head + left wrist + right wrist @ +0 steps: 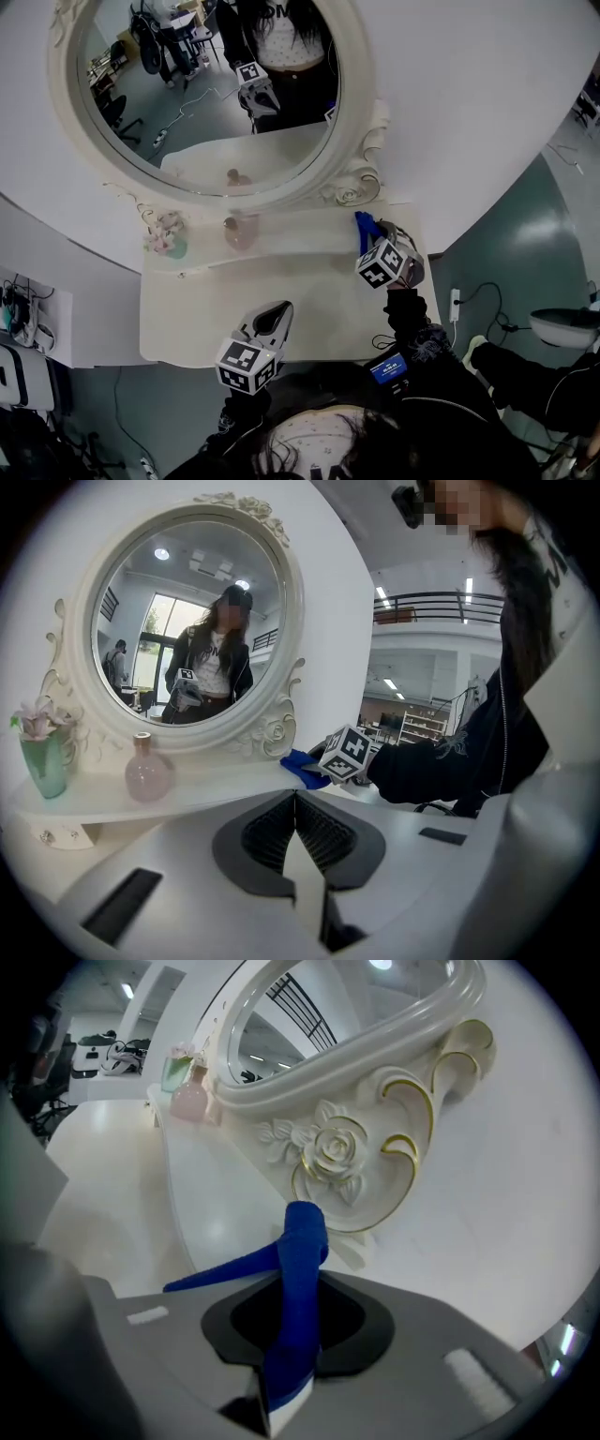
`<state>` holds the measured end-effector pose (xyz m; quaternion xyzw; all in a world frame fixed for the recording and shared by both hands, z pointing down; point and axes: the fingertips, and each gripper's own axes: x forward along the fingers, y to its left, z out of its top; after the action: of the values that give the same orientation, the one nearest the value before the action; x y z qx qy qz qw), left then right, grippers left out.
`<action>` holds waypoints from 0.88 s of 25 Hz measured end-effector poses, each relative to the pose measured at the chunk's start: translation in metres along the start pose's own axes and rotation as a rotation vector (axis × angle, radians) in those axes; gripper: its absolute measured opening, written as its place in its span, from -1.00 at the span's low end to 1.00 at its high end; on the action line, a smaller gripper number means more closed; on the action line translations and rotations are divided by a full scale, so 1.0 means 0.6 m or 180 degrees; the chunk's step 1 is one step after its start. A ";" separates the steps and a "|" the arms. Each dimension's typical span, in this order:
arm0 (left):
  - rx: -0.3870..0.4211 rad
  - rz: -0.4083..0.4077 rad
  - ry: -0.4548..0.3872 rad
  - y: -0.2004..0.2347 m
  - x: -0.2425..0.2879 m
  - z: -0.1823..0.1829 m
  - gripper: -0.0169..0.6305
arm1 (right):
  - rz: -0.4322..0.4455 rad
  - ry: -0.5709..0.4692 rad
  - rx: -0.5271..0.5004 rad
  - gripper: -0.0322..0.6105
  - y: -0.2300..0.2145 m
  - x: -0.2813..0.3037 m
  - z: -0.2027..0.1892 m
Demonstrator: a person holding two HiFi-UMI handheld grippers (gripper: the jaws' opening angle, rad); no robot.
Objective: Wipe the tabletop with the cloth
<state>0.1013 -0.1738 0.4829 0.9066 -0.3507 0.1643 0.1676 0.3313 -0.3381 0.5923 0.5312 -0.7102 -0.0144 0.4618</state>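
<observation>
Blue cloth [302, 1241] clamped in right gripper [286, 1354] beside mirror frame [337, 1152]; left gripper [295, 841] closed; pink bottle [240, 231] apart.

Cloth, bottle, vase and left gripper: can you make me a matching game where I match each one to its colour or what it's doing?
Things:
1. cloth
2. bottle
3. vase
4. left gripper

Match to:
A. pink, on the shelf under the mirror
B. jaws together, nothing in them
C. blue, pinched in the right gripper
D. green, with flowers in it

Right pairs: 1-C, 2-A, 3-D, 4-B.
</observation>
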 end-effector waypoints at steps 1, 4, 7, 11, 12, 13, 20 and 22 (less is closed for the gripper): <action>0.0011 -0.0012 0.0000 -0.005 0.004 0.001 -0.95 | -0.0024 0.0019 -0.0001 -0.67 -0.009 -0.002 -0.011; 0.0029 -0.0018 -0.0010 -0.017 0.013 0.006 -0.95 | -0.0085 0.0079 0.0024 -0.67 -0.034 -0.009 -0.042; 0.0035 0.0014 -0.0022 -0.023 0.017 0.010 -0.95 | -0.0102 0.0110 0.0077 -0.67 -0.053 -0.015 -0.063; 0.0028 0.0086 -0.0031 -0.027 0.017 0.010 -0.95 | -0.0105 0.0103 0.0119 -0.67 -0.061 -0.018 -0.073; 0.0018 0.0115 -0.0032 -0.026 0.016 0.008 -0.95 | -0.0114 0.0102 0.0107 -0.67 -0.062 -0.018 -0.072; 0.0003 0.0149 -0.0032 -0.025 0.015 0.006 -0.95 | -0.0124 0.0101 0.0096 -0.67 -0.062 -0.018 -0.071; -0.0113 0.0433 0.0028 0.003 -0.014 -0.014 -0.95 | 0.0039 0.0064 0.0466 -0.67 -0.068 -0.028 -0.075; -0.0155 0.0502 0.0034 0.017 -0.025 -0.023 -0.95 | 0.0065 0.0004 0.0543 -0.67 -0.064 -0.036 -0.063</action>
<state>0.0811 -0.1665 0.4910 0.8709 -0.4240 0.1732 0.1780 0.3850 -0.3205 0.5806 0.5613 -0.7140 0.0512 0.4154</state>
